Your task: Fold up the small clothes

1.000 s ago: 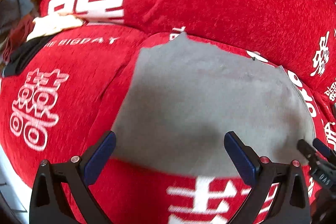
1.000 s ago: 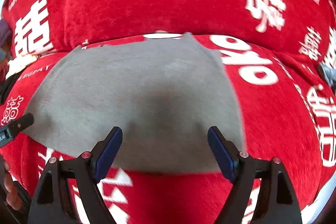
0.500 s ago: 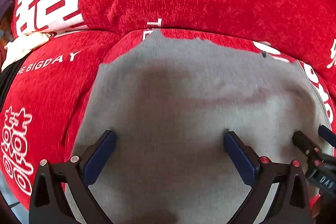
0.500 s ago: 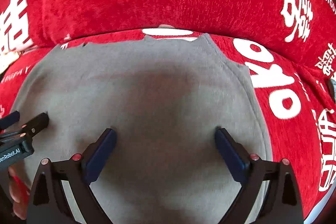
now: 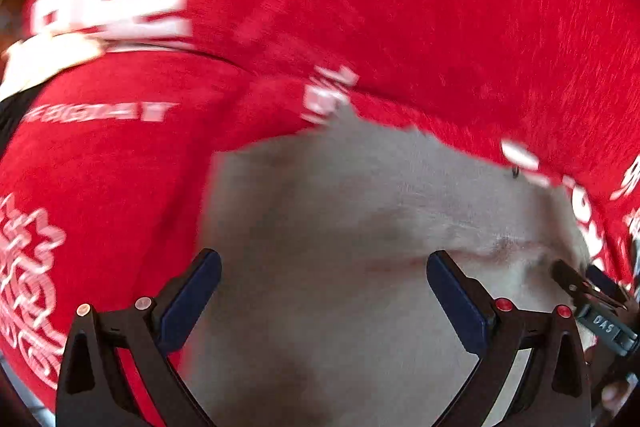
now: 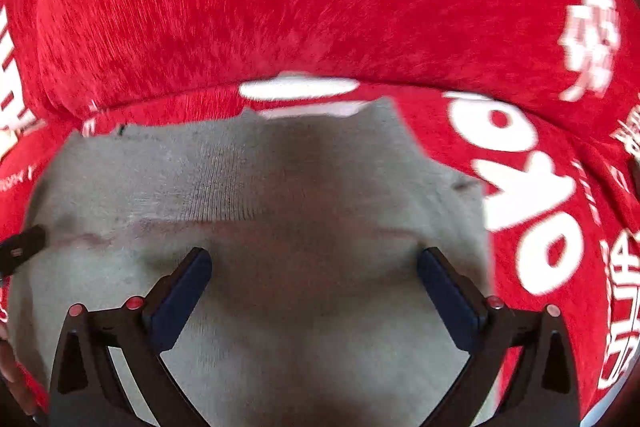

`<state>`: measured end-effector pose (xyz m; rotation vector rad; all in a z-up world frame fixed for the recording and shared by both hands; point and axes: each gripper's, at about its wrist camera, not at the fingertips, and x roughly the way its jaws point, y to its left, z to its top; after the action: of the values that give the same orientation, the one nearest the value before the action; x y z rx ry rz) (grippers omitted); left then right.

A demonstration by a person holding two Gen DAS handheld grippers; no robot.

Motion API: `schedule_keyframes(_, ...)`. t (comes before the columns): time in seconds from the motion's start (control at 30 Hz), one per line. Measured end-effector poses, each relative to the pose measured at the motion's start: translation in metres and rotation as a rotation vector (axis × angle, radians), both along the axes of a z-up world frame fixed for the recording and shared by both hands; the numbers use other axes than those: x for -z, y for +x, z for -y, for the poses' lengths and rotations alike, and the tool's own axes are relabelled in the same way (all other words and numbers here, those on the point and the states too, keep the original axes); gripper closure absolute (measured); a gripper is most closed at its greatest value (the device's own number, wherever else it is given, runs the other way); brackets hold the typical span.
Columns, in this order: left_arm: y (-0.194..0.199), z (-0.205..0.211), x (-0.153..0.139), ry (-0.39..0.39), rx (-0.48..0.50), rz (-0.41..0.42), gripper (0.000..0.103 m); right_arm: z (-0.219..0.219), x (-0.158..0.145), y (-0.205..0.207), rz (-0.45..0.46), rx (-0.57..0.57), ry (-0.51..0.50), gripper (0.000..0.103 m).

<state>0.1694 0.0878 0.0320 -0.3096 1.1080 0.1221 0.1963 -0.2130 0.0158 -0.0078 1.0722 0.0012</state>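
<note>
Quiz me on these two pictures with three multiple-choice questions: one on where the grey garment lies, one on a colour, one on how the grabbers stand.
1. Where does the grey garment lie?
A. On a red cover with white lettering
B. In a basket
C. On a hanger

2. What colour are the gripper pads?
A. Yellow
B. Dark blue
C. White

3. How do the jaws of the right gripper and the left gripper stand?
A. Both clamped on the garment
B. One open, one shut
C. Both open, holding nothing

Answers: 1 A, the red cover surrounds the cloth; 2 B, blue pads line the black fingers; 3 C, both pairs of pads stand wide apart above the cloth.
</note>
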Motion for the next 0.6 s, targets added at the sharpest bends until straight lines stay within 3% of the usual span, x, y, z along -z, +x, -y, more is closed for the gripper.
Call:
schedule_keyframes(0.1,-0.029,-0.038,0.009,-0.020,-0.075,-0.023,0.000,0.000,-0.009,-0.027,0.045,0.005,0.035,0.000)
schedule_keyframes(0.17,-0.036,-0.053,0.033,-0.109,-0.074,-0.108,0.001,-0.003,-0.006,-0.038,0.047,0.012,0.043,0.000)
schedule_keyframes(0.2,-0.037,-0.054,0.041,-0.142,-0.068,-0.139,0.005,-0.005,-0.005,-0.042,0.049,0.014,0.045,0.000)
schedule_keyframes(0.27,-0.040,-0.051,0.050,-0.228,-0.048,-0.139,0.006,-0.012,0.000,-0.047,0.038,0.012,0.059,0.000)
schedule_keyframes(0.43,-0.025,-0.015,0.045,-0.147,0.022,-0.119,0.009,-0.029,0.007,-0.052,0.032,-0.049,0.019,0.000)
schedule_keyframes(0.5,-0.019,-0.005,0.037,-0.128,0.063,-0.093,0.035,-0.035,0.006,-0.054,0.042,-0.066,-0.002,0.000)
schedule_keyframes(0.53,-0.016,-0.005,0.034,-0.122,0.066,-0.093,0.038,-0.036,0.005,-0.054,0.046,-0.071,-0.006,0.000)
schedule_keyframes(0.6,-0.015,-0.003,0.028,-0.108,0.066,-0.087,0.061,-0.041,0.006,-0.050,0.043,-0.078,-0.007,0.000)
